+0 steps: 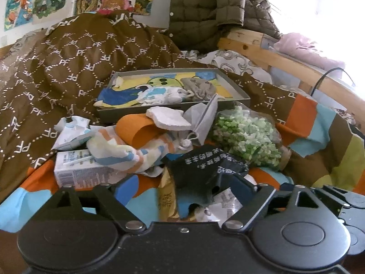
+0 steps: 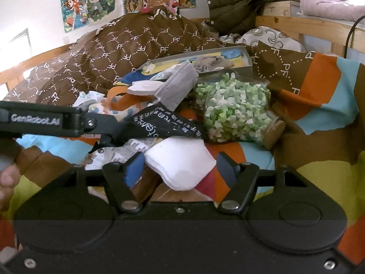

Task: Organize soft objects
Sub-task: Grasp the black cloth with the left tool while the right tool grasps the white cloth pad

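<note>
Clutter still covers the bedspread (image 1: 319, 123): a few soft pieces lie in the shallow box (image 1: 237, 89), most remain outside. Left gripper (image 1: 182, 191) straddles a black printed cloth (image 1: 205, 166), jaws apart; right gripper (image 2: 180, 166) brackets a white pad (image 2: 180, 169), not yet pinching.

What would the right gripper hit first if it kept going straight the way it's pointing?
Most likely the white cloth, which already lies between the right gripper fingers. Past it sits the black bag with white lettering, then the bag of green and white bits. Depth is hard to judge in this fisheye view.
</note>
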### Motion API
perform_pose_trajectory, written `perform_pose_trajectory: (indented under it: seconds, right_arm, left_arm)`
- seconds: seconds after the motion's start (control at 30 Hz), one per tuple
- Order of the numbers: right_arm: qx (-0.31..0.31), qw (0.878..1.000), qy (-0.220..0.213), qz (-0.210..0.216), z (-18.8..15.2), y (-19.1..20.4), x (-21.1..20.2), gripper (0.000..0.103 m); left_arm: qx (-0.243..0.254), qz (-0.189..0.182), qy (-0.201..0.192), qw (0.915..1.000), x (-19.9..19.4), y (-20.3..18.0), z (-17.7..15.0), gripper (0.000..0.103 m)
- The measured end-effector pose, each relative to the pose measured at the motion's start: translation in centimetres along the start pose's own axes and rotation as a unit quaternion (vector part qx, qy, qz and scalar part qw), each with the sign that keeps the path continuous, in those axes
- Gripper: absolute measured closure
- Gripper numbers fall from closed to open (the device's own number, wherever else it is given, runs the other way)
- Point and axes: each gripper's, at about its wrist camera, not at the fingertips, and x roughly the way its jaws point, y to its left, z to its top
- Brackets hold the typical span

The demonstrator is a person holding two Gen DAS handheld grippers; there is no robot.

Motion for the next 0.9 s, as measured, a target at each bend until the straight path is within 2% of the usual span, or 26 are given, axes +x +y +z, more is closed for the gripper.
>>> perform_pose_trajectory:
  seconds: [0.1,0.27,0.37,0.5,0.57,0.63,0.77,0.9]
  right_arm:
    - [-0.002,1.000,0.000,0.005,0.0,-0.1,0.0,0.050]
    - [-0.008,1.000,0.003,0.013,0.1,-0.1,0.2,0.062]
    - [-0.008,1.000,0.006,0.017,0.1,-0.3,0.3,0.065]
    - [-0.004,1.000,0.009,0.022,0.1,-0.5,0.4,0.075]
    - [-0.003,1.000,0.009,0.022,0.1,-0.5,0.4,0.078]
    - [-0.004,1.000,0.008,0.022,0.1,-0.5,0.3,0.080]
    - [-0.009,1.000,0.005,0.021,0.1,-0.4,0.2,0.094]
    - [-0.009,1.000,0.005,0.021,0.1,-0.6,0.2,0.100]
  left_arm:
    - [0.005,-0.015,0.008,0.9998,0.2,-0.3,0.0,0.027]
    - [0.009,-0.036,0.030,0.9989,0.8,-0.6,-0.2,0.055]
    - [0.008,-0.042,0.036,0.9984,1.0,-0.5,-0.1,0.065]
    - [0.009,-0.050,0.037,0.9980,1.1,-0.5,0.2,0.075]
    - [0.010,-0.056,0.039,0.9976,1.2,-0.5,0.3,0.085]
    - [0.014,-0.061,0.042,0.9972,1.3,-0.6,0.3,0.090]
    - [0.017,-0.073,0.044,0.9962,1.2,-0.8,0.3,0.101]
    - [0.019,-0.078,0.042,0.9958,1.1,-0.9,0.2,0.103]
